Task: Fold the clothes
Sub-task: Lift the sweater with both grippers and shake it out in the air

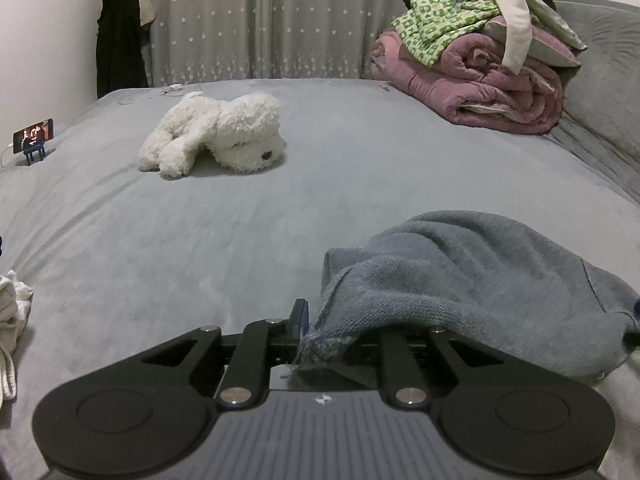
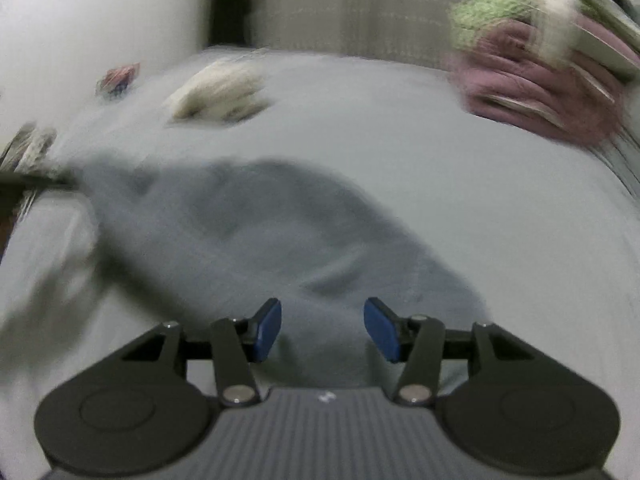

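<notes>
A grey-blue knit garment lies bunched on the grey bed at the lower right of the left wrist view. My left gripper is shut on its near edge, and the cloth drapes over the right finger and hides it. In the blurred right wrist view the same garment spreads across the middle of the bed. My right gripper is open just above the garment's near part, with its blue pads wide apart and nothing between them.
A white plush dog lies mid-bed. A rolled pink quilt with a pile of clothes on top sits at the far right. A phone on a stand is at the left edge. White clothing lies at the near left. Curtains hang behind.
</notes>
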